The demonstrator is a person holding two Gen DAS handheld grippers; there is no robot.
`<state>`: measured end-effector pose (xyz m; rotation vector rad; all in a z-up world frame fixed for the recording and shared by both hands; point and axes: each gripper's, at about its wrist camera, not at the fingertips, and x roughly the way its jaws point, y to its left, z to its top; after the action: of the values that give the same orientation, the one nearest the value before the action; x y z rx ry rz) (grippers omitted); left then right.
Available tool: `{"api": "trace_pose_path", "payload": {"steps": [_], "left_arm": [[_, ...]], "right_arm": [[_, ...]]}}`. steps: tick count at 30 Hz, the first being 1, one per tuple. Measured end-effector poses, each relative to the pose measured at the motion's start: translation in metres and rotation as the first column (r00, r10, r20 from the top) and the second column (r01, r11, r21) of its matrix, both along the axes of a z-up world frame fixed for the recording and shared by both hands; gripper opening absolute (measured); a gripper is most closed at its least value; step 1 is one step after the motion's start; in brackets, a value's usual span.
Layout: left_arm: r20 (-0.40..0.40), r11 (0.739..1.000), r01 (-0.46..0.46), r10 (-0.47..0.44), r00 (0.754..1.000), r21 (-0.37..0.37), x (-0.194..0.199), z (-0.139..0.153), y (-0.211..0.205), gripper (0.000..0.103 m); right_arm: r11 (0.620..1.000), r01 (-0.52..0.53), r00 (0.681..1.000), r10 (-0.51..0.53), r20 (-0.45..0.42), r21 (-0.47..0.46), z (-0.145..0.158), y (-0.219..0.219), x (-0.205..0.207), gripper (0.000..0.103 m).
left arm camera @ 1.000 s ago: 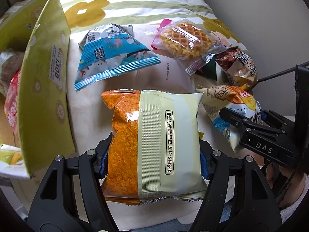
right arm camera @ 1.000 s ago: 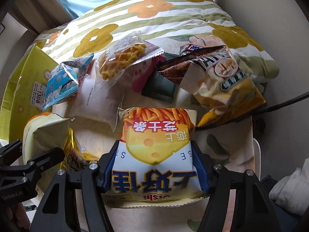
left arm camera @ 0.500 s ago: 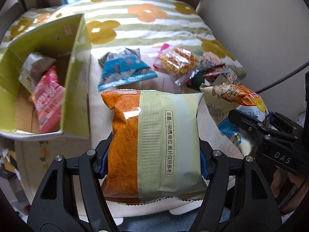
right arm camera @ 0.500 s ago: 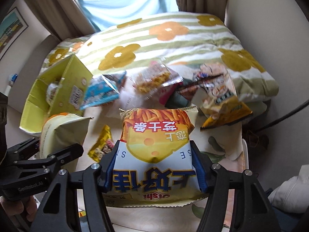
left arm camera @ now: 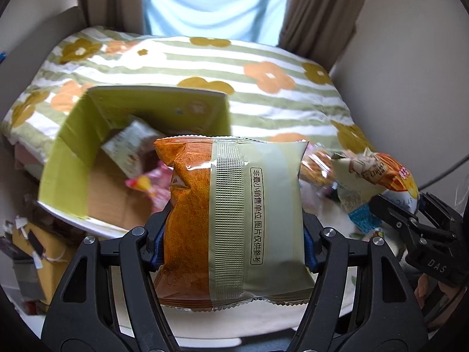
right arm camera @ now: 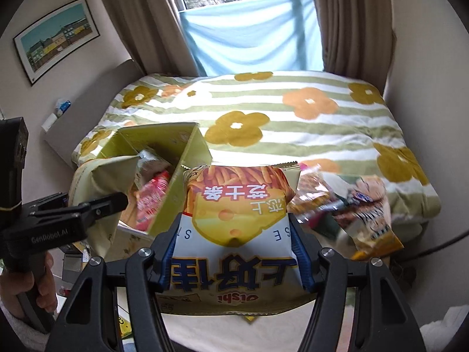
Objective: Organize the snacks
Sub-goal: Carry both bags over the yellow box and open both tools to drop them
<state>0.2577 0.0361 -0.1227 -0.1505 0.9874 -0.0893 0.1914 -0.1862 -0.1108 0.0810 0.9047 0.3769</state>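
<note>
Since a second ago both grippers have risen and swung left with their packs, so the box (left arm camera: 140,135), then at the left edge of the left wrist view, now sits behind the orange pack, and the window and curtains have come into sight. The left gripper (left arm camera: 231,243) has its jaws pinching the orange pack (left arm camera: 234,220) by its two side edges; the pack hangs flat and upright between the blue pads (left arm camera: 155,249), clear of the bed. The right gripper (right arm camera: 234,261) pinches the fries pack (right arm camera: 237,234) the same way, its print upside down toward the camera. Just behind the orange pack lies the open green box on the quilt (left arm camera: 263,58), with a pink pack (left arm camera: 146,182) and a pale pack (left arm camera: 129,146) inside. To the right of the fries pack the rest of the snacks (right arm camera: 346,205) lie in a loose heap on the quilt, blurred. In the right wrist view the left gripper shows at the left edge, its pack beside the box. Beyond the bed hang curtains (right arm camera: 351,20) and a blue cloth (right arm camera: 252,38) across the window; a framed picture (right arm camera: 55,38) hangs on the left wall.
</note>
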Motion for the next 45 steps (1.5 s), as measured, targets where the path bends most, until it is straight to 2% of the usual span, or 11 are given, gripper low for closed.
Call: {"api": "trace_pose_path", "payload": {"steps": [8, 16, 17, 19, 20, 21, 25, 33, 42, 43, 45], "left_arm": [[-0.032, 0.997, -0.071, 0.072, 0.997, 0.042, 0.038, -0.012, 0.113, 0.066], [-0.104, 0.997, -0.058, 0.064, 0.993, 0.057, 0.072, -0.052, 0.183, 0.068], [-0.111, 0.997, -0.052, 0.058, 0.992, 0.053, 0.075, -0.057, 0.187, 0.070], [-0.123, 0.998, -0.038, 0.045, 0.991, 0.056, 0.078, -0.067, 0.192, 0.082], [-0.124, 0.998, -0.031, 0.038, 0.992, 0.063, 0.077, -0.070, 0.193, 0.093], [-0.122, 0.997, -0.023, 0.032, 0.992, 0.072, 0.077, -0.072, 0.193, 0.099], [-0.133, 0.995, -0.001, 0.015, 0.991, 0.101, 0.070, -0.081, 0.195, 0.100], [-0.161, 0.999, -0.017, 0.024, 0.987, 0.042, 0.058, -0.089, 0.199, 0.100], [-0.153, 0.999, -0.023, 0.030, 0.988, 0.048, 0.057, -0.087, 0.199, 0.100], [-0.156, 0.999, -0.025, 0.032, 0.987, 0.046, 0.057, -0.087, 0.199, 0.100], [-0.160, 0.999, -0.027, 0.033, 0.987, 0.042, 0.057, -0.088, 0.199, 0.100]], "right_arm": [[0.999, -0.039, 0.999, 0.039, -0.005, 0.025, -0.001, 0.095, 0.037, 0.060], [0.999, -0.037, 0.998, 0.038, -0.046, 0.023, -0.016, 0.161, 0.069, 0.060], [0.999, -0.034, 0.998, 0.035, -0.053, 0.021, -0.018, 0.165, 0.071, 0.060], [1.000, -0.024, 0.997, 0.025, -0.068, 0.017, -0.024, 0.172, 0.075, 0.060], [1.000, -0.017, 0.997, 0.018, -0.077, 0.016, -0.027, 0.176, 0.077, 0.060], [1.000, -0.013, 0.996, 0.014, -0.083, 0.017, -0.029, 0.178, 0.078, 0.060], [1.000, -0.003, 0.994, 0.005, -0.109, 0.014, -0.037, 0.187, 0.080, 0.060], [1.000, -0.010, 0.988, 0.010, -0.157, 0.000, -0.052, 0.201, 0.087, 0.060], [1.000, -0.017, 0.985, 0.014, -0.170, -0.011, -0.057, 0.215, 0.119, 0.062], [1.000, -0.014, 0.986, 0.011, -0.167, -0.014, -0.058, 0.216, 0.123, 0.064], [1.000, -0.003, 0.986, 0.000, -0.169, -0.018, -0.060, 0.217, 0.127, 0.078]]}}
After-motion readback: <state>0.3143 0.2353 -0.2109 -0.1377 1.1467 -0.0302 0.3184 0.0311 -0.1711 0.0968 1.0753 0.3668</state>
